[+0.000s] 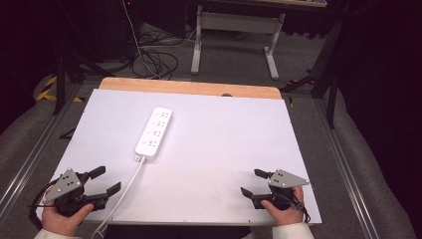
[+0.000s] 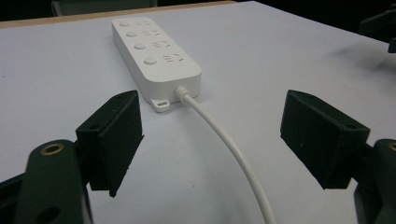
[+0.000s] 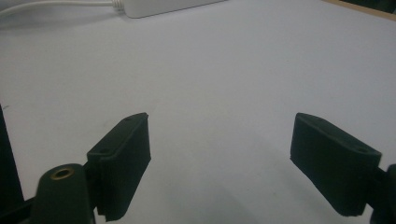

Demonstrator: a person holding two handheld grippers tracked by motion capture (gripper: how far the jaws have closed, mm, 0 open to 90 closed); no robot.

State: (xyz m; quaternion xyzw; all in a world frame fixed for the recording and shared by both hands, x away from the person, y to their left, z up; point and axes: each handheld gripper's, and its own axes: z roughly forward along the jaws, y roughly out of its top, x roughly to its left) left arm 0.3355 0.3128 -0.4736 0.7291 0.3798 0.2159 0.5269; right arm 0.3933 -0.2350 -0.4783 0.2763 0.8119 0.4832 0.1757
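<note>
- At the near left corner of the white worktop (image 1: 214,129), a hand holds the left tongs (image 1: 110,180), with their jaws standing wide apart and nothing between the pads.
- At the near right corner, the other hand holds the right tongs (image 1: 251,182), likewise spread wide and empty, their tips pointing left across the board.
- The white power strip (image 1: 154,133) lies flat on the left half of the worktop, about midway between the near and far edges, its long axis running from near to far with a slight lean to the right at the far end.
- Its white cord (image 1: 130,183) leaves the near end of the strip and runs towards the near edge, passing just to the right of the left tongs and dropping over the edge.
- In the left gripper view the strip (image 2: 154,53) sits beyond the open jaws and well apart from them, and the cord (image 2: 219,135) runs on the board in the gap between them, touching neither pad.
- In the right gripper view bare white board lies between the jaws; the strip's end (image 3: 159,5) and cord (image 3: 51,4) show at the far top left.
- A bare wooden strip (image 1: 189,87) runs along the far edge of the worktop.
</note>
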